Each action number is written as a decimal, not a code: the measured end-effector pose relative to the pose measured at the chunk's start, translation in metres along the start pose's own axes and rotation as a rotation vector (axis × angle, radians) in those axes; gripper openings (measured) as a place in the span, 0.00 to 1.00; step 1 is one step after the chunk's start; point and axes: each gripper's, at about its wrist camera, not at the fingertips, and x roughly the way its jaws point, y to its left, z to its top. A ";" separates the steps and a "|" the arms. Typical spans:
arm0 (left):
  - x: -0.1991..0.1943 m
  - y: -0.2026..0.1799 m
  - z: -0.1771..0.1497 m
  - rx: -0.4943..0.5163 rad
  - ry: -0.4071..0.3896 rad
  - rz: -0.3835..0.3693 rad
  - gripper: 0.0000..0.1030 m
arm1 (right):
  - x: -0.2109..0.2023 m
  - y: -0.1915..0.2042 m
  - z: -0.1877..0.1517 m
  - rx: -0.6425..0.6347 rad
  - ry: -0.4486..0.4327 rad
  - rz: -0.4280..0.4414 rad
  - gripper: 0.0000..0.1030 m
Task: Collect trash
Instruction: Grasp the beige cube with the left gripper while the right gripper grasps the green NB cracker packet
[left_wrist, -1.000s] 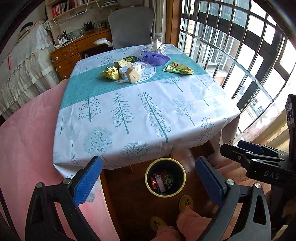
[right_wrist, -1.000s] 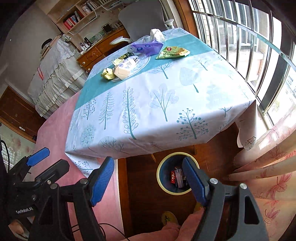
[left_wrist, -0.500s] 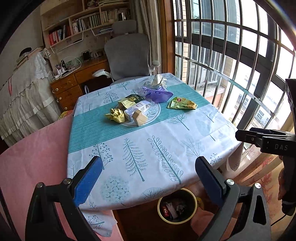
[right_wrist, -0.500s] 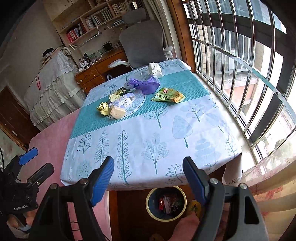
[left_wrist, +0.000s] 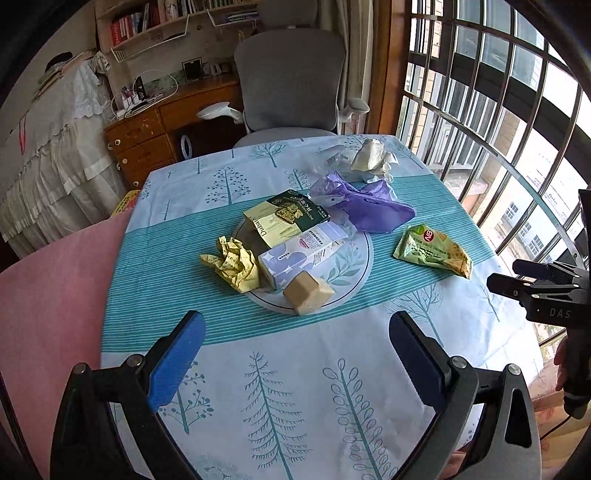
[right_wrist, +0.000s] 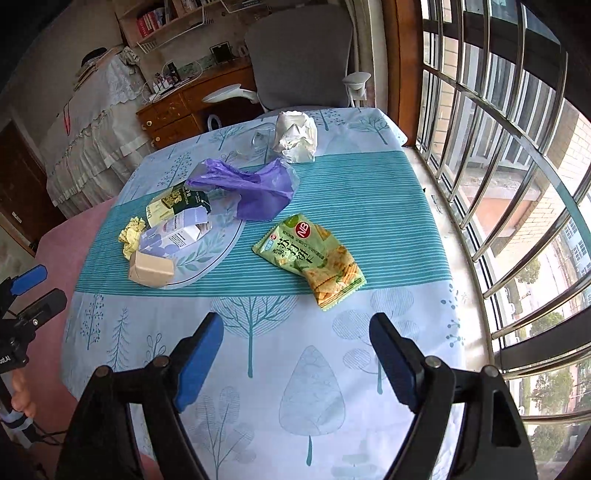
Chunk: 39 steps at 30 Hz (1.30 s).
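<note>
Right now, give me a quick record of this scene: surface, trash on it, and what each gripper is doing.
surface: table with tree-print cloth
on plate: green box, purple carton, tan box
beside plate: yellow wrapper, purple bag, snack packet
far end: white paper wad
left gripper: open, empty, above near edge
right gripper: open, empty, facing snack packet

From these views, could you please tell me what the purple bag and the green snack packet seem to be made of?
Purple bag: thin, soft plastic film, judging by its limp, translucent, crumpled folds. Green snack packet: probably printed plastic, with crimped end seals and a slight sheen.
</note>
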 end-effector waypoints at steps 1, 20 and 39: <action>0.013 -0.003 0.007 0.011 0.005 0.009 0.94 | 0.012 -0.002 0.007 -0.041 0.017 -0.001 0.81; 0.147 -0.015 0.023 0.067 0.303 -0.047 0.59 | 0.115 -0.013 0.046 -0.327 0.124 0.005 0.83; 0.142 -0.006 0.009 -0.107 0.366 -0.073 0.30 | 0.115 -0.014 0.051 -0.285 0.087 -0.031 0.63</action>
